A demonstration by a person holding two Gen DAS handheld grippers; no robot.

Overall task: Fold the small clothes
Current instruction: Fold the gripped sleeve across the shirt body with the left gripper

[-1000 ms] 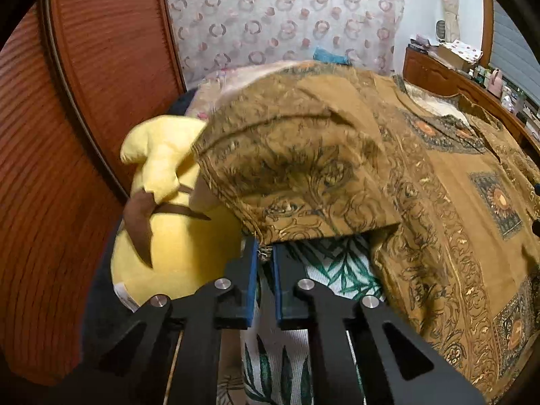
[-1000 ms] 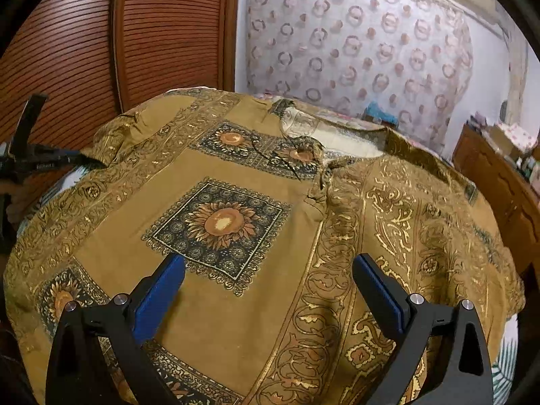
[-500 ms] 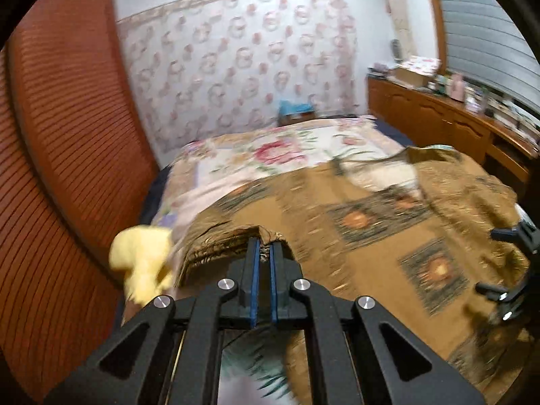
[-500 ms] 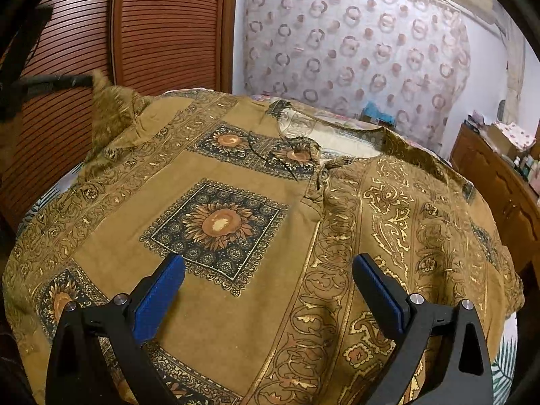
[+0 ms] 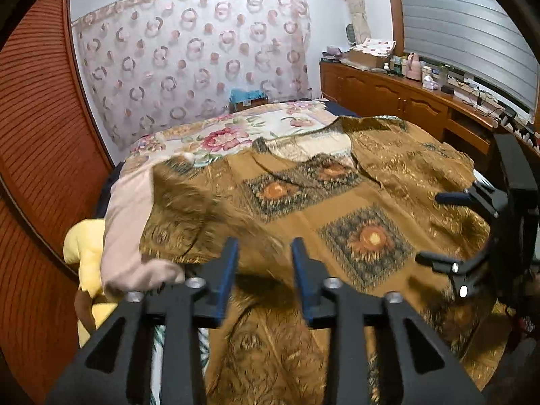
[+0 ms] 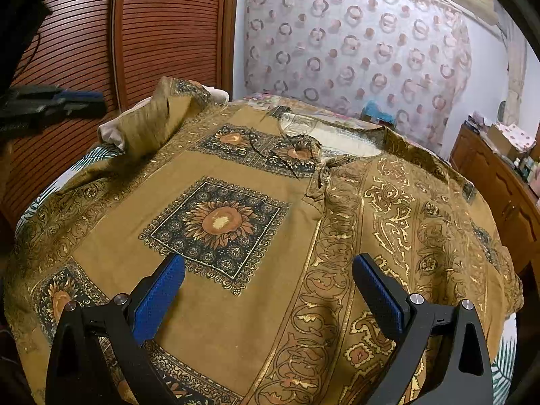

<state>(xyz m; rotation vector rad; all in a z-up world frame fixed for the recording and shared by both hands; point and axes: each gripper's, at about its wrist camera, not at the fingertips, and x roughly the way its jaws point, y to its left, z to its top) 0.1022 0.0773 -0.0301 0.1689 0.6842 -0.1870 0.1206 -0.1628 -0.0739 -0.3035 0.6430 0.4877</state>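
A mustard-brown shirt (image 6: pixel 236 182) with sunflower squares and gold scrollwork lies spread face up on the bed; it also shows in the left wrist view (image 5: pixel 337 209). Its left sleeve (image 5: pixel 179 209) lies folded inward, blurred, over the shirt's left edge; in the right wrist view the sleeve (image 6: pixel 158 125) rests near the shoulder. My left gripper (image 5: pixel 265 249) is open and empty just above the shirt's left side. My right gripper (image 6: pixel 268 266) is wide open and empty over the shirt's lower middle, and shows at the right of the left wrist view (image 5: pixel 435 226).
A yellow plush toy (image 5: pixel 86 246) and a pale pink pillow (image 5: pixel 125 222) lie at the bed's left edge beside the slatted wooden wardrobe (image 5: pixel 33 135). A floral bedspread (image 5: pixel 236 131) lies behind the shirt. A wooden dresser (image 5: pixel 405 98) with clutter runs along the right wall.
My left gripper lifted the shirt's sleeve, carried it up and inward, then opened and let it go; the sleeve now lies folded over. My right gripper has stayed open and still.
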